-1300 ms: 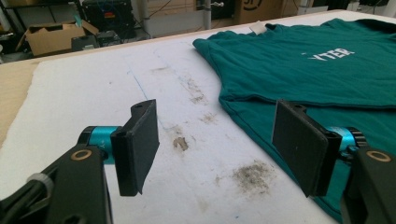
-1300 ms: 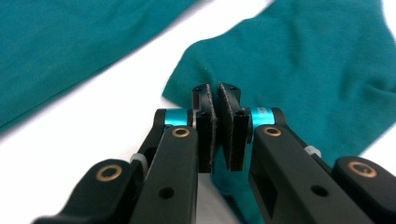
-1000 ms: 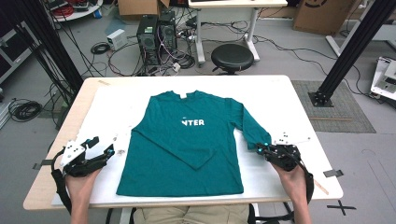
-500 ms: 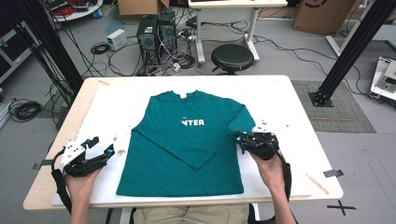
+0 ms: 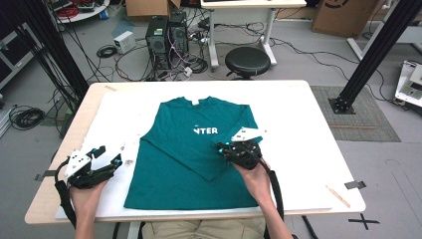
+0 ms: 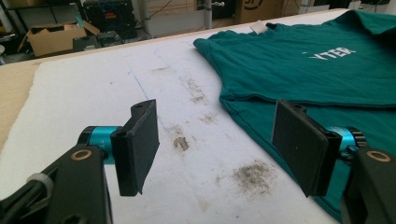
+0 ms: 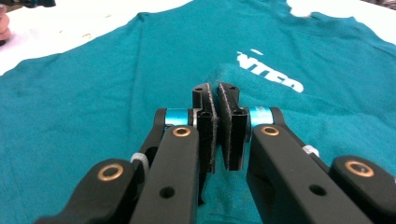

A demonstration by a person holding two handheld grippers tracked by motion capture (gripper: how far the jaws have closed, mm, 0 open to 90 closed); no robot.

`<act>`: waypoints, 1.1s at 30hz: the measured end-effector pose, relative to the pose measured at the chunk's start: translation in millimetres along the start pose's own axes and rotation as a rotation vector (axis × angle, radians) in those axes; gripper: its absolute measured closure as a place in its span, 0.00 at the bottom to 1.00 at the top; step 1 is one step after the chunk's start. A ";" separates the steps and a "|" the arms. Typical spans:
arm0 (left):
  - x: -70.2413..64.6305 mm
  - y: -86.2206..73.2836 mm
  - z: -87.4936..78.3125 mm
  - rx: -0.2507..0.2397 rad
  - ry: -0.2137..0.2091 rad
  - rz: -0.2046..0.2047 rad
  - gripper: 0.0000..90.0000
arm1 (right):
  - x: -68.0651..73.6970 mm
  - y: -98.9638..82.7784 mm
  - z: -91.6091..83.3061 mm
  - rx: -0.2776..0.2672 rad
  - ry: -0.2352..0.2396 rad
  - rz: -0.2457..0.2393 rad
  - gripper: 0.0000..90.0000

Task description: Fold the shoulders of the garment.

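Note:
A teal long-sleeved shirt (image 5: 184, 159) with white lettering lies flat, front up, on the white table top (image 5: 298, 124). One sleeve lies folded slantwise across its lower body. My right gripper (image 5: 222, 148) is over the shirt's right half, just below the lettering, shut on a fold of the other sleeve; in the right gripper view the teal fabric (image 7: 116, 79) bunches at the closed pads of the right gripper (image 7: 215, 98). My left gripper (image 5: 107, 158) rests on the table left of the shirt, open. Nothing is between the pads of the left gripper (image 6: 219, 144), and the shirt's edge (image 6: 303, 70) lies beside the right-hand pad.
Dirty smudges (image 6: 252, 170) mark the table by the left gripper. Beyond the far table edge stand a black stool (image 5: 247, 60), computer towers (image 5: 166, 37) and tangled cables on the floor. A black frame post (image 5: 370, 55) rises at the right.
My right gripper has moved left from the table's right side onto the shirt body, dragging the sleeve across with it. The left gripper has stayed put.

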State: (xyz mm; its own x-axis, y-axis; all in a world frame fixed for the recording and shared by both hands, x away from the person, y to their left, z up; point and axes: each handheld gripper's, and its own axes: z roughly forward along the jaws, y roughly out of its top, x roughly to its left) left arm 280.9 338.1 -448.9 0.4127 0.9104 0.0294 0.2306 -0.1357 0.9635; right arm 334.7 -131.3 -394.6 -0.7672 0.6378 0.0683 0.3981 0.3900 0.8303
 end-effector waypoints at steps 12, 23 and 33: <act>0.0 -0.1 -0.1 -0.001 -0.001 -0.002 0.35 | 35.4 15.4 45.1 0.025 0.083 -0.042 0.97; 0.3 0.0 -0.3 0.001 0.000 0.001 0.36 | 53.5 22.5 67.4 0.017 0.135 -0.049 0.97; 0.5 0.0 -0.3 0.001 0.000 0.001 0.36 | 63.3 24.8 80.2 0.004 0.174 -0.038 0.97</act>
State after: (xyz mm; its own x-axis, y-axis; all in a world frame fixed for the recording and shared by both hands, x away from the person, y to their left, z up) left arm 280.9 338.6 -448.8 0.4132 0.9101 0.0302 0.2315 -0.1370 0.9631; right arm 336.3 -27.9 -414.1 -0.8568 0.4985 0.1317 0.3690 0.4143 0.8320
